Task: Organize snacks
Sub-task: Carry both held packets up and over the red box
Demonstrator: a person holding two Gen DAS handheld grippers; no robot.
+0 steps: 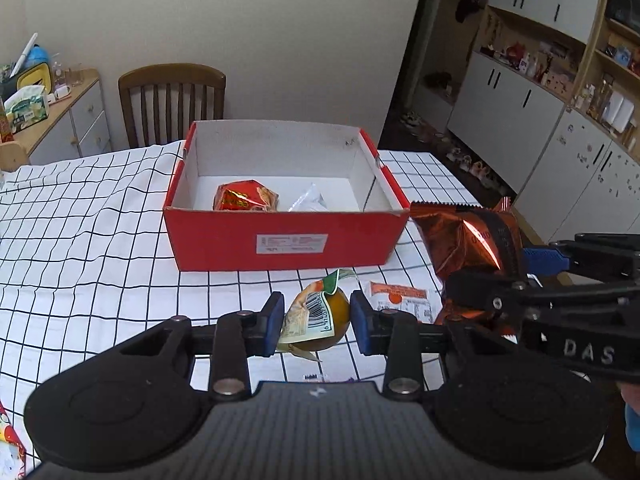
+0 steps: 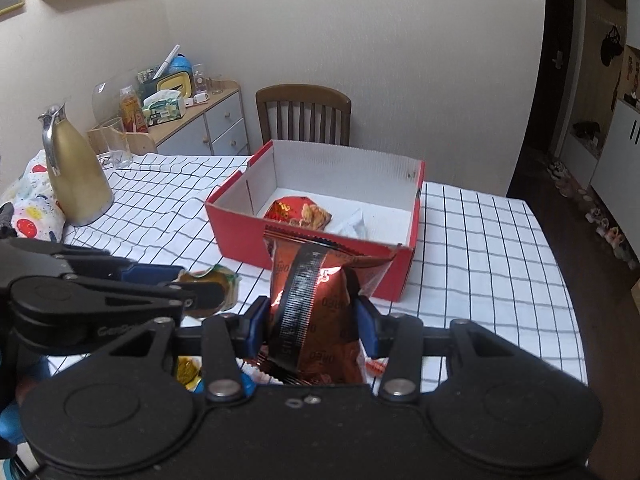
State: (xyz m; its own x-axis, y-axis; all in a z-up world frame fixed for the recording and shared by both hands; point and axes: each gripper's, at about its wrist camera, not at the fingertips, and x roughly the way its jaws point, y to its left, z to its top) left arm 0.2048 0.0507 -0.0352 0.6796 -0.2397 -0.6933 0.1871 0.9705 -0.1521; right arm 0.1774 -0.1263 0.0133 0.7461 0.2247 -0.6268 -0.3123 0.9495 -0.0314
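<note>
A red cardboard box (image 1: 224, 240) stands open on the checked tablecloth, with a red snack packet (image 1: 244, 196) and a white packet (image 1: 308, 200) inside. My left gripper (image 1: 316, 320) is shut on an amber jelly cup (image 1: 336, 312) with a barcode label, held above the cloth just in front of the box. My right gripper (image 2: 312, 320) is shut on a copper-red cookie packet (image 2: 320, 300), upright before the box's near wall (image 2: 240, 232). The left wrist view shows that packet (image 1: 460, 240) and the right gripper (image 1: 508, 276) to the right. The right wrist view shows the left gripper (image 2: 188, 282) at the left.
An orange-and-white sachet (image 1: 400, 300) lies on the cloth below the grippers. A gold jug (image 2: 76, 176) and a glass (image 2: 116, 144) stand at the table's far left. A wooden chair (image 2: 304, 116) is behind the box. The table edge (image 2: 560, 280) runs along the right.
</note>
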